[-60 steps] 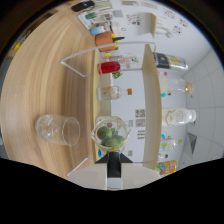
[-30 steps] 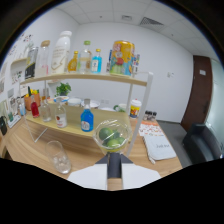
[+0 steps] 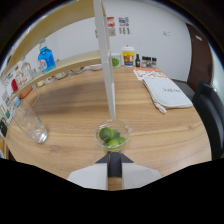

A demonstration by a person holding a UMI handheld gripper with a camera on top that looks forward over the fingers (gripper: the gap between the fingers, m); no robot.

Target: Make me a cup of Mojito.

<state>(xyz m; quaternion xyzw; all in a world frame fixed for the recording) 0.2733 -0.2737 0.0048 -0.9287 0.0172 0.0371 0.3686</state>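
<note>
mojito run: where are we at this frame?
Early. In hand: the gripper is shut on a small clear cup of lime pieces, held above the wooden table. Done: nothing visible yet; the tall glass off to the side of the fingers looks empty. Left: limes into the glass, then whatever else comes from the bottles on the shelf.

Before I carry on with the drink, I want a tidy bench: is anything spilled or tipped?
Nothing stands out. The cup of limes sits upright at the claw, the empty glass stands upright, and the wooden table shows no spill.
</note>
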